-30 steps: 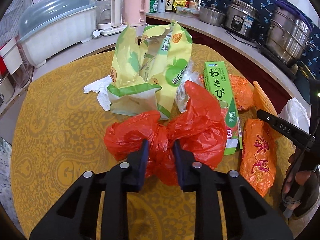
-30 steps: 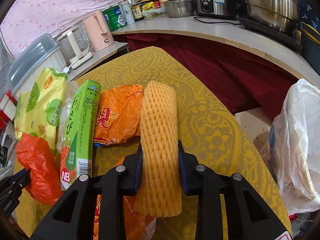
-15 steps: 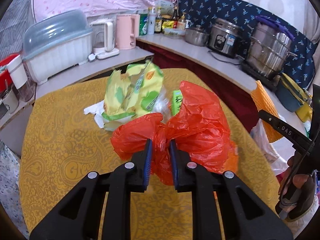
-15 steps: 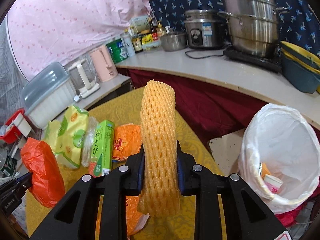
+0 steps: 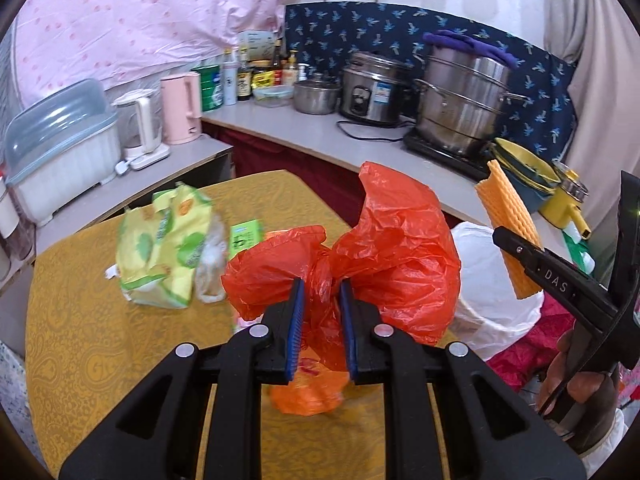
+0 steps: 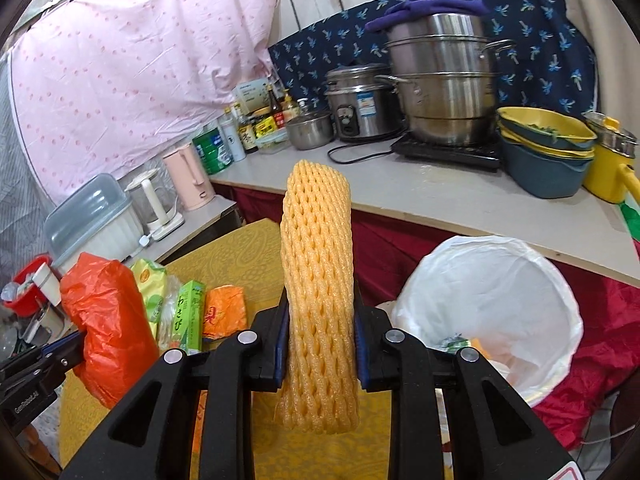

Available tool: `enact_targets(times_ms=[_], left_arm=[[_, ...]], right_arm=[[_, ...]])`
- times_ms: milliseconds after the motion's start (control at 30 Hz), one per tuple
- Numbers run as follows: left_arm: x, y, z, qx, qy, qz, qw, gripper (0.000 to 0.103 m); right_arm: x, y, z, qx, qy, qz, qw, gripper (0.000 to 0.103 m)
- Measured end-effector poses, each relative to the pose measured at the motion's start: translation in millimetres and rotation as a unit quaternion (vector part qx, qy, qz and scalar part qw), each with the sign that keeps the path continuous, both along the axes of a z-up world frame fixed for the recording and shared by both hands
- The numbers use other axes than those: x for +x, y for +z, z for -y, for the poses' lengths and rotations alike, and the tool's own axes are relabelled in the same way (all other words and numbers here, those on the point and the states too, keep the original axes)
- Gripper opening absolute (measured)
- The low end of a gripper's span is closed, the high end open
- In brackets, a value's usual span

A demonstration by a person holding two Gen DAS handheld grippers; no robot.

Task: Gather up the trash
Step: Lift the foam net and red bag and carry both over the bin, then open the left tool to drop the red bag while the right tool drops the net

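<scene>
**Both grippers carry trash above the yellow table**

The red plastic bag [image 5: 396,256] hangs clear of the table [image 5: 80,344], its crumpled middle pinched between the blue pads of the left gripper [image 5: 322,320], which is clamped tight on it. The bag billows out to either side of the jaws, the larger lobe rising toward the counter side.

The orange foam net sleeve [image 6: 318,292] stands nearly upright in the right gripper [image 6: 320,344], squeezed at its lower half between the two pads, with its bottom end hanging below them and its top rising well above. A hand [image 5: 576,376] shows below this gripper's handle in the left wrist view.

Just beside the table, on the counter side, sits the bin lined with a white bag [image 6: 496,292]; a few scraps lie inside it. The foam sleeve is near the bin's rim, the red bag further over the table.

Still lying on the table: a yellow-green snack bag [image 5: 160,252], a clear wrapper [image 5: 210,264] against it, a green wasabi box [image 6: 191,316], and an orange packet [image 6: 224,312] next to the box. Another orange wrapper [image 5: 308,392] lies on the table under the red bag.
</scene>
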State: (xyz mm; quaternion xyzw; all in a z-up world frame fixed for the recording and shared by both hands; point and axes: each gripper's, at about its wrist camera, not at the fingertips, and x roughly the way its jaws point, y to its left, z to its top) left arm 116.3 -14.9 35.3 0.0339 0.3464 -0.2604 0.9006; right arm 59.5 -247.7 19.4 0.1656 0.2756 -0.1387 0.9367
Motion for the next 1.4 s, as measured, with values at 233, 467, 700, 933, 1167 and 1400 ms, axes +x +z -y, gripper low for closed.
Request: enact_targets(times_ms=[233,467,700,933,1167,1400], left_arm=[[-15.8,8.6,59.0,0.003,-0.048,0.011,0.9988,0.017],[-30.6,10.1,111.4,0.008,-0.086,0.017,0.9962,0.017],[-38.0,3.0,159.4,0.015,-0.116,0.011,0.9930,0.017],[-40.9,-11.3,207.7,0.030,-0.143,0.004,0.9892,0.017],[-33.2,-32.8,251.4,0.048,-0.159,-0.011,0.9861,0.017],[-22.4,-58.4,287.8,0.068,-0.170,-0.030,0.9826,0.018]], right_arm=[[-35.7,5.7,40.5,0.001,-0.041,0.007,0.999,0.024],[-66.6,1.1,81.3,0.007,-0.080,0.009,0.997,0.024],[-91.5,-11.1,116.3,0.019,-0.112,0.008,0.993,0.024],[-104.9,-27.5,144.0,0.030,-0.134,-0.002,0.991,0.024],[-101.8,-45.9,165.9,0.039,-0.143,-0.013,0.989,0.024],[-91.9,-66.2,184.5,0.050,-0.148,-0.027,0.987,0.024]])
